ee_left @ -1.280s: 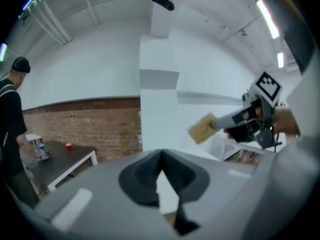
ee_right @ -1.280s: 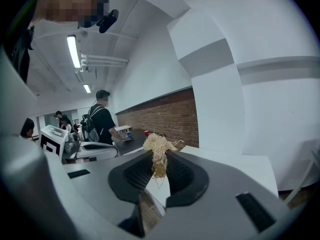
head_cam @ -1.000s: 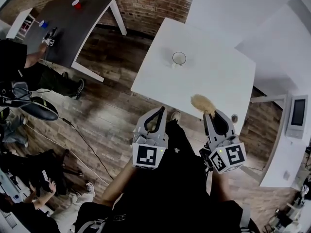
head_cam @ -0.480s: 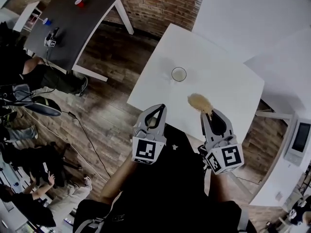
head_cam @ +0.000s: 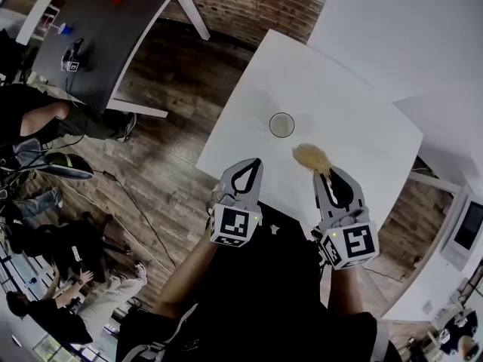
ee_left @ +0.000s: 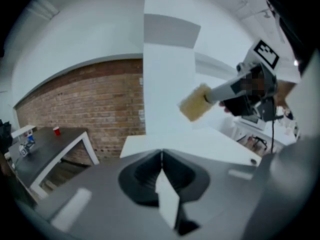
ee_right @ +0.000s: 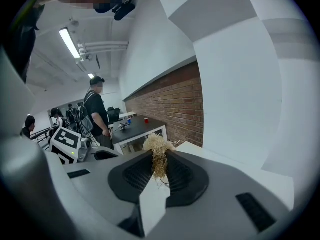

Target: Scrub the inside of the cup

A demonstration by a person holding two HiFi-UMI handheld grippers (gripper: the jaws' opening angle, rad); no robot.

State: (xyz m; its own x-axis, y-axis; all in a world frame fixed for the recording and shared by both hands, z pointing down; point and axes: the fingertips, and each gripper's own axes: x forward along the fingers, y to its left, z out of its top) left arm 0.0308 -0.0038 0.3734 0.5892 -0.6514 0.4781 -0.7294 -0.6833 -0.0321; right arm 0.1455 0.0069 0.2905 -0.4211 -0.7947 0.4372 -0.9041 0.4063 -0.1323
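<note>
My right gripper (head_cam: 326, 177) is clamped on a tan, straw-like fibre scrubber (head_cam: 310, 156). The jaws pinch its lower end, and the frayed tuft sticks out past the tips. Its long axis runs along the jaws, pointing forward and a little to my left, toward the small clear glass cup (head_cam: 281, 125). The cup stands upright on the white square table (head_cam: 355, 111), mouth open to the ceiling, so from my head I look straight down into it. It sits in the part of the table nearest me, ahead of the gap between my two grippers. From above, the tuft lies near the cup, on its right side and closer to me, not touching the rim. My left gripper (head_cam: 251, 164) has its jaws pressed together with nothing between them. It is held level with the right one, over the near edge of the table, beside the wooden plank floor (head_cam: 173, 172).
</note>
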